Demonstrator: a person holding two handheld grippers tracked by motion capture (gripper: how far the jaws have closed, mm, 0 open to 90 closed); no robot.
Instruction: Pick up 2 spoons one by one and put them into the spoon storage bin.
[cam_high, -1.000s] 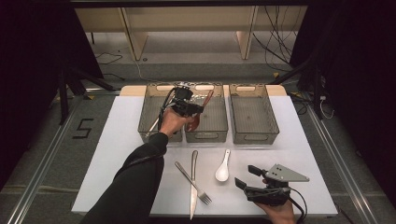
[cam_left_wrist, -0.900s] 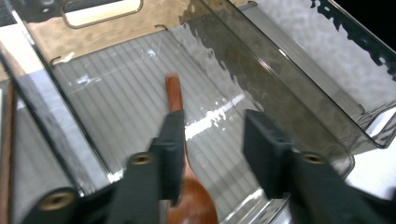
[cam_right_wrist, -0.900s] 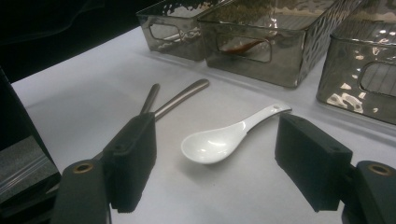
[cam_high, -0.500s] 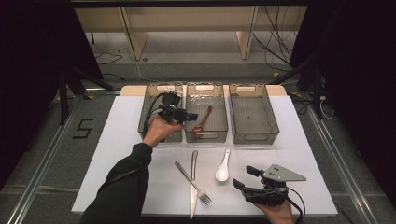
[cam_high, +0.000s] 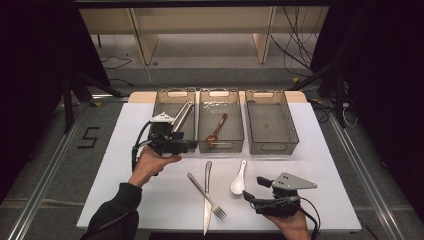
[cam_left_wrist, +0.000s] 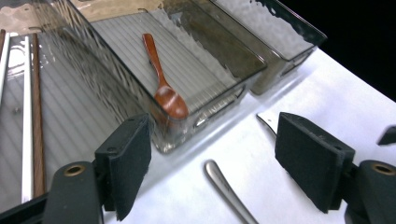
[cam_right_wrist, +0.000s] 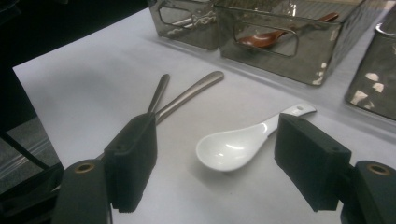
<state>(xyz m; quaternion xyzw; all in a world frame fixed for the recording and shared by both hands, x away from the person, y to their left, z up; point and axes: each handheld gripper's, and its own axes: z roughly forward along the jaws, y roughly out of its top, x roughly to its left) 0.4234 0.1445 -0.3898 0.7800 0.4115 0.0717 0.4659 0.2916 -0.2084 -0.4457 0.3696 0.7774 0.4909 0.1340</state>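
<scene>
My left gripper (cam_high: 189, 146) hovers open at the near edge of the left bin (cam_high: 167, 93). Its jaws have just been opening and nothing is between them (cam_left_wrist: 212, 140). A brown wooden spoon (cam_high: 216, 131) (cam_left_wrist: 166, 93) lies loose in the middle bin (cam_high: 220, 93). Chopsticks (cam_high: 182, 116) (cam_left_wrist: 36, 116) lean in the left bin. My right gripper (cam_high: 252, 194) (cam_right_wrist: 215, 135) rests open low over the mat. A white ceramic spoon (cam_high: 238, 180) (cam_right_wrist: 233, 147) lies on the mat just ahead of its pads, untouched.
A steel knife (cam_high: 207, 175) (cam_right_wrist: 196, 88) and a fork (cam_high: 216, 209) (cam_right_wrist: 159, 93) lie crossed on the white mat (cam_high: 320, 165), left of the white spoon. The right bin (cam_high: 270, 93) stands beside the middle one. Dark floor surrounds the table.
The left gripper let go of the wooden spoon, which now lies in the middle bin. It then drew back left and toward the near side with its jaws opened. The right gripper stayed put.
</scene>
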